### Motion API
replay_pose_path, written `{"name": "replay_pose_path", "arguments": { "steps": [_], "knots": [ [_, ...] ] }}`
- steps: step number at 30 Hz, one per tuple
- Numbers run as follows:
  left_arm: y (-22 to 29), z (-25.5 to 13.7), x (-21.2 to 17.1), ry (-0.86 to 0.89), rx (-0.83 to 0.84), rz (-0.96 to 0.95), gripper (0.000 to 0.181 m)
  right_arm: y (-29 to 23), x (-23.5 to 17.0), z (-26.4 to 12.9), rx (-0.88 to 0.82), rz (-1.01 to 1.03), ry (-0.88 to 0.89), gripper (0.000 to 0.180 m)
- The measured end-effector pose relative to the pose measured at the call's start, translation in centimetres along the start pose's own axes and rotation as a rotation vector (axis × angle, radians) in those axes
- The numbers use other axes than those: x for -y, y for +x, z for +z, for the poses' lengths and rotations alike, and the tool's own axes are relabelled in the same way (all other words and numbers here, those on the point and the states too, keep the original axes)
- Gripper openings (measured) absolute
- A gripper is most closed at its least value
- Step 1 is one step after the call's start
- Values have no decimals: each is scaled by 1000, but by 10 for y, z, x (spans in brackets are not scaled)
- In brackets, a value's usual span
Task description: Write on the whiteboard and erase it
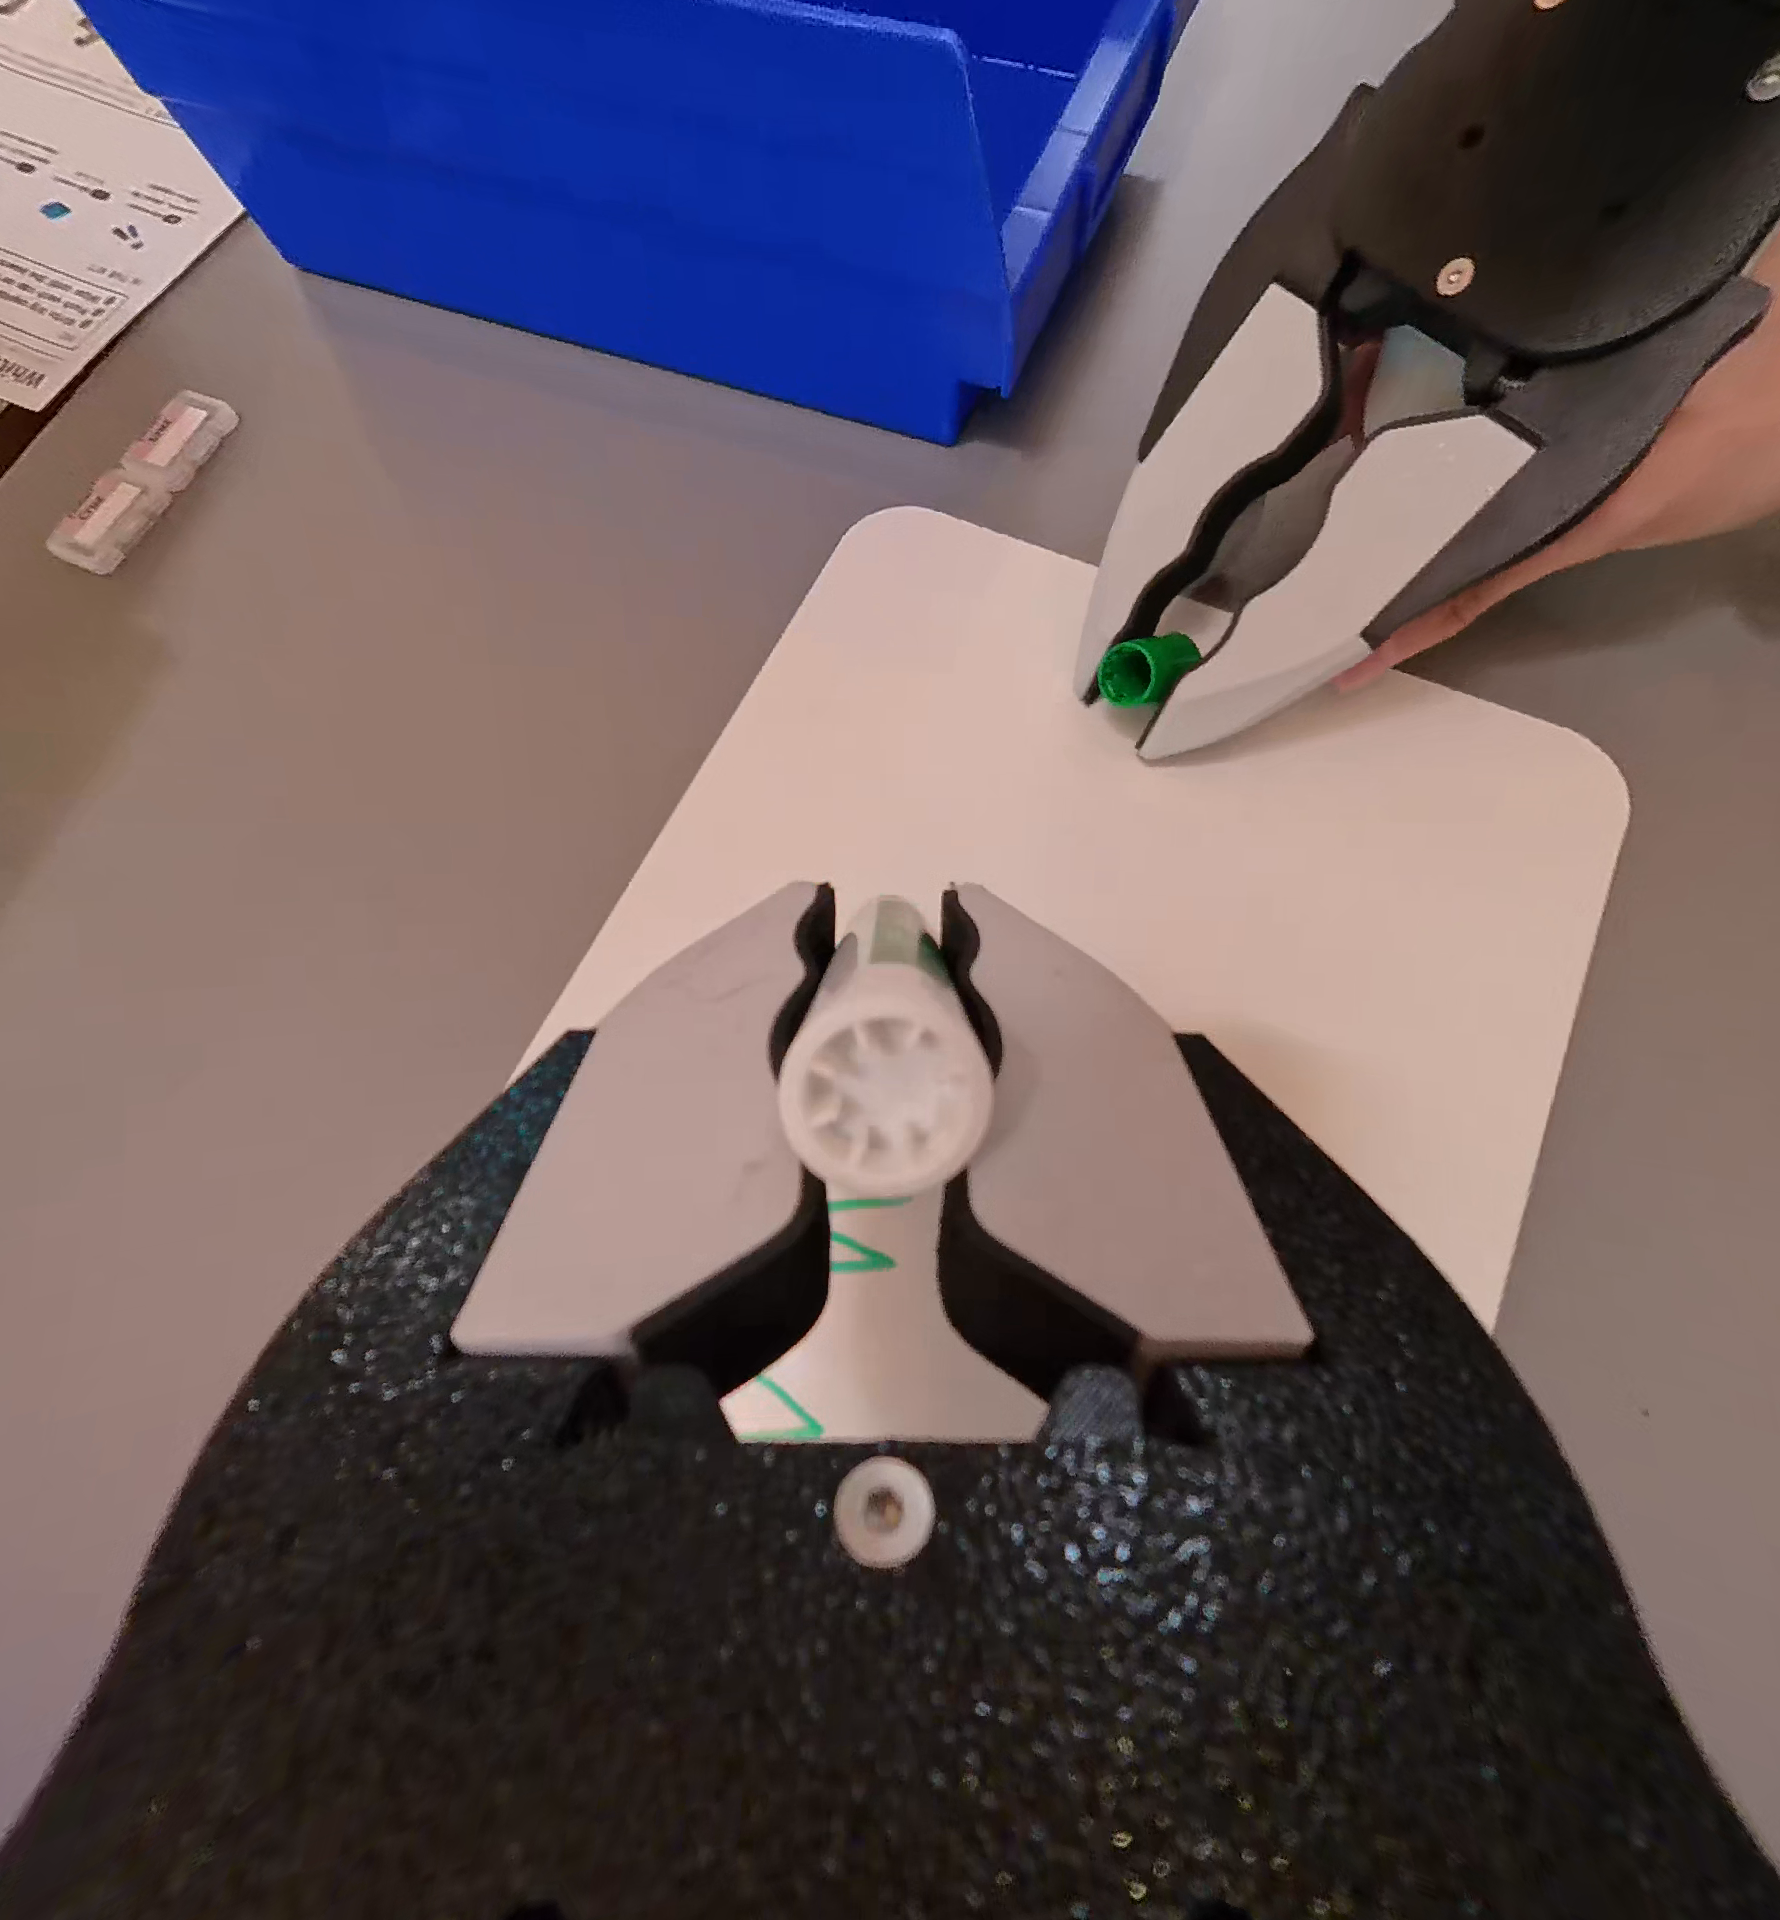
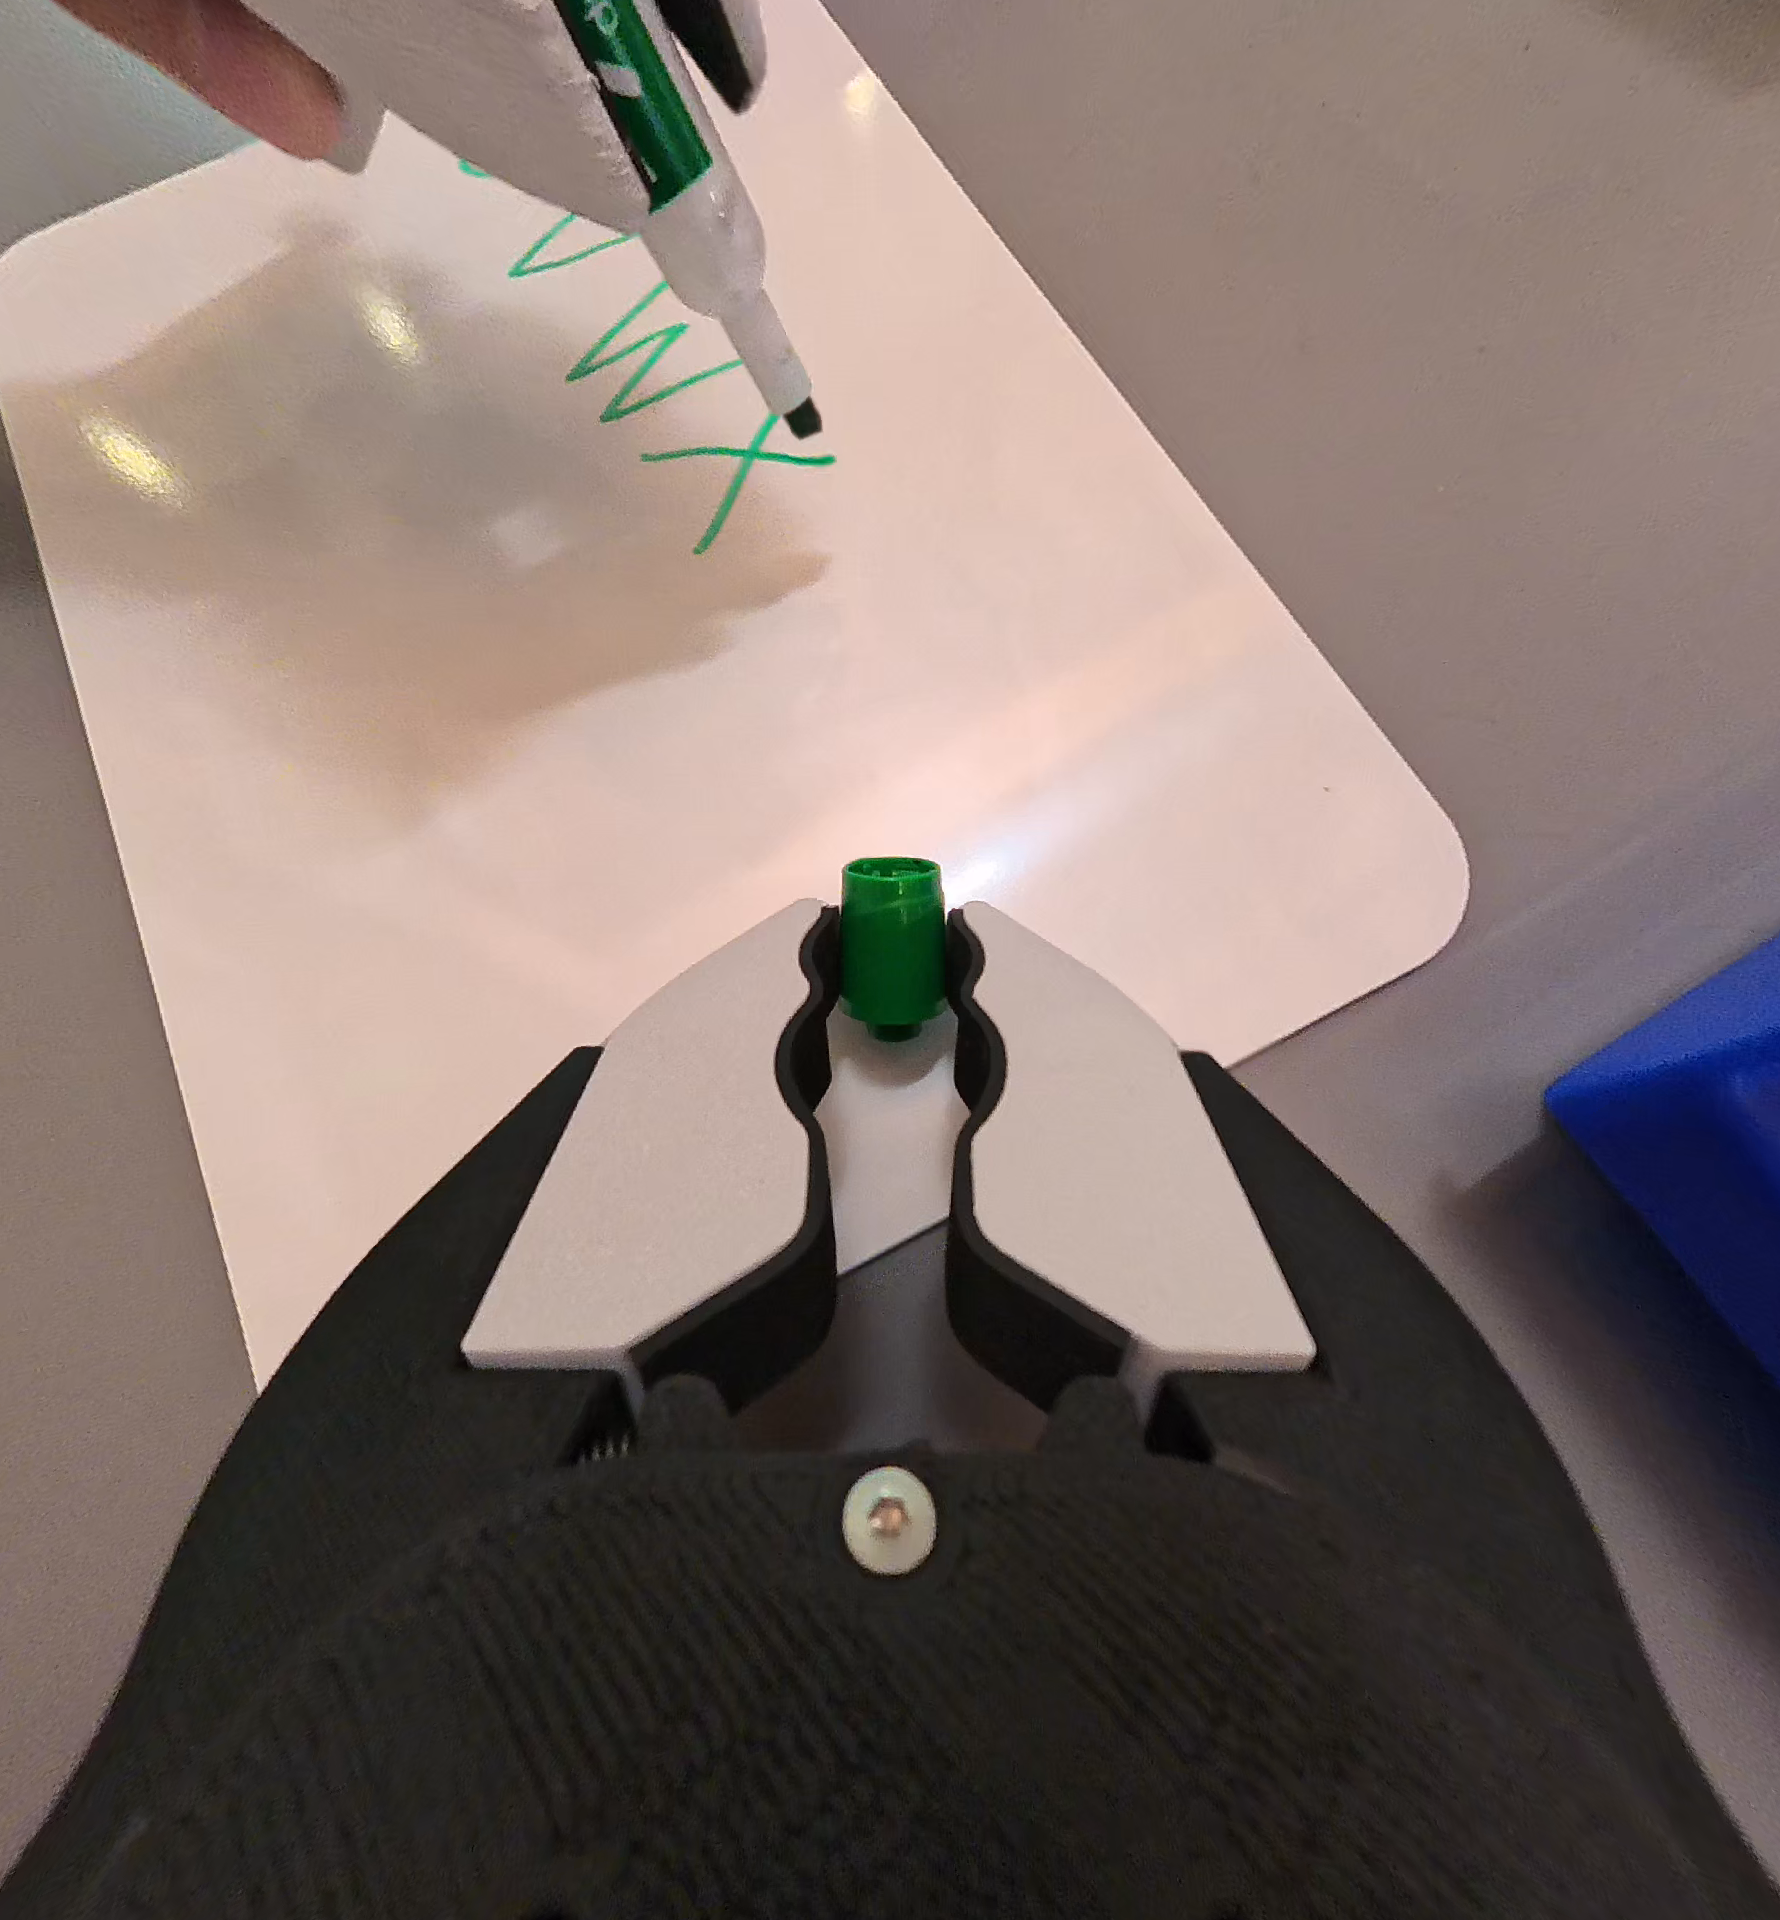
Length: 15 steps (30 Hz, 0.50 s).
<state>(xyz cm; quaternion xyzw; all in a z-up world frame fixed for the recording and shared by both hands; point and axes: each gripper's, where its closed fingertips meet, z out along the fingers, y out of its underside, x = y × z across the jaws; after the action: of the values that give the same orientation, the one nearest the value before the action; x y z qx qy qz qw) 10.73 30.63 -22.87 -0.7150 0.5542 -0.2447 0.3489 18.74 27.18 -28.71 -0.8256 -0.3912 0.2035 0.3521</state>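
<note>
My left gripper (image 1: 886, 904) is closed on the marker (image 1: 886, 1081), barrel wedged in the notch btwn the 2 fingers w/ its white butt end facing my camera, so the tip points down and ahead onto the whiteboard (image 1: 1229, 935). From the right wrist view the tip (image 2: 806, 419) sits just above or at the end of the green zigzag (image 2: 678, 416); can't tell if it's touching. Pen is tilted, prob so the chisel tip meets the surface at a writing angle. My right gripper (image 2: 891, 914) is clamped on the green cap (image 2: 891, 951), held at the very fingertips w/ its open end facing away from me, low over the near corner of the whiteboard, well apart from the strokes. I think that keeps the cap ready for recapping and out of the ink. Whiteboard lies flat on the grey worktop (image 1: 398, 675), under and ahead of both grippers. Blue bin (image 1: 657, 208) is beyond my left gripper, just right of my right one. Printed sheet (image 1: 44, 208) and 2 small clear boxes (image 1: 143, 494) sit far left-ahead. No eraser in view. Writing looks nearly done; erasing not yet started.
</note>
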Motion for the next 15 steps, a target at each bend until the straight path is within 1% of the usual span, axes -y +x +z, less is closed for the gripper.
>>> {"name": "replay_pose_path", "arguments": {
  "steps": [5, 15],
  "knots": [
    [-5, 7, 0, -7, -20, -19, 19, 8, -6, -6, -19, 13, 1, 20],
    [-8, 10, -4, -15, -13, -27, 19, 8, -6, -6, -20, 12, 0, 20]
  ]
}}
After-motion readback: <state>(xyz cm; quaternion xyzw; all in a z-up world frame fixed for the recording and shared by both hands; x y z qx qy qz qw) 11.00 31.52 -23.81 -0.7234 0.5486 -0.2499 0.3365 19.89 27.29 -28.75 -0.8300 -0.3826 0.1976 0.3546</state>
